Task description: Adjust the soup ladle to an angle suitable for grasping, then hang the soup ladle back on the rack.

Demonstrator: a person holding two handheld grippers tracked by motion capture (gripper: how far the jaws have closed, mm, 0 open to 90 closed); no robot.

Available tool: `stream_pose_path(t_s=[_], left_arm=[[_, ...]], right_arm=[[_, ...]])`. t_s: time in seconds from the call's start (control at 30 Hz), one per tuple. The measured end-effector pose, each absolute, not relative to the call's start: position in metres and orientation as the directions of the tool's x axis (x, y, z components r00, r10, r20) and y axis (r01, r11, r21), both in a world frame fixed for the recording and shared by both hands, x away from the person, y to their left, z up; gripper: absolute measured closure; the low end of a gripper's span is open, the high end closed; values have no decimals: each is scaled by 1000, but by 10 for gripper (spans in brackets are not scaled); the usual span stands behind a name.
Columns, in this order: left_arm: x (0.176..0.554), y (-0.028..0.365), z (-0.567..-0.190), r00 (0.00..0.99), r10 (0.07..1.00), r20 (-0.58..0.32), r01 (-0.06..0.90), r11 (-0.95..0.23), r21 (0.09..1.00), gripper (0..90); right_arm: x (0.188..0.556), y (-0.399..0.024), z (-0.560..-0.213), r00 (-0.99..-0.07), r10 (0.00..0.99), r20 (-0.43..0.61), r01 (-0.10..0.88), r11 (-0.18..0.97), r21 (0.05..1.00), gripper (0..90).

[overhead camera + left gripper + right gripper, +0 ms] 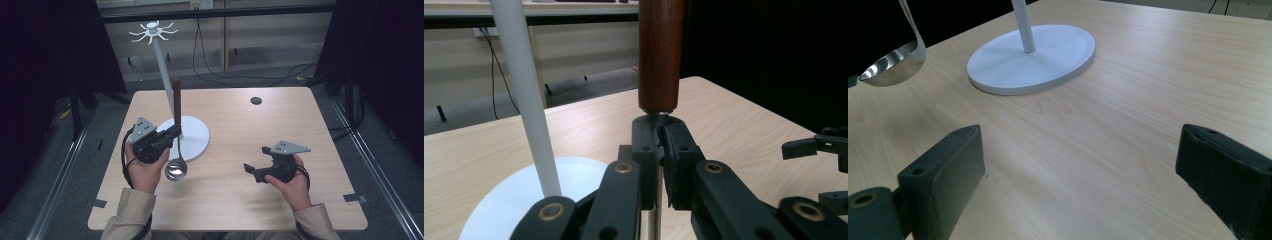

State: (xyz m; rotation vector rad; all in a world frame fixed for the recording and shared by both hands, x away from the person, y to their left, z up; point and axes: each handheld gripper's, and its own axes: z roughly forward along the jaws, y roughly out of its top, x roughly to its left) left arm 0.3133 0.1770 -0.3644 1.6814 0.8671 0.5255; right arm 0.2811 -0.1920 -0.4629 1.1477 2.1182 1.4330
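Note:
A ladle [176, 107] with a brown wooden handle and a shiny steel bowl [176, 170] stands upright, bowl down, just above the table. My left gripper [174, 133] is shut on its thin metal stem right below the wooden handle [660, 55]; the pads [646, 145] press on the stem. Close behind it stands a white hook stand [161, 60] on a round white base [197, 137], with hooks at its top [152, 32]. My right gripper [256, 159] is held low over the table's right half, open and empty, its pads [953, 165] far apart. The ladle bowl [893, 62] hangs at upper left in the right gripper view.
The light wooden table [240, 200] has a small dark round hole [256, 100] near its far edge. Black curtains flank both sides and cables lie on the floor behind. The stand's pole [526, 100] rises just left of the held ladle. My right gripper [819, 165] appears at the right edge.

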Motion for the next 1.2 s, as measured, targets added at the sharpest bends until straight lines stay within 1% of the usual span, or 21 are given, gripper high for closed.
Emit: stream_pose_path(t_s=[0.3,0.57,0.9,1.2], left_arm=[[311,184,-356,613,786,-77,250,-100,963,854],[310,191,-348,578,812,-84,223,-58,973,853],[319,192,-336,553,829,-82,213,-46,976,854],[325,193,-314,530,846,-65,186,-41,982,854]], right_arm=[[281,-189,-462,-622,768,153,430,172,886,52],[281,-188,-462,-626,765,152,429,176,886,52],[282,-189,-462,-625,766,152,426,171,889,52],[281,-191,-462,-625,764,158,426,164,890,51]])
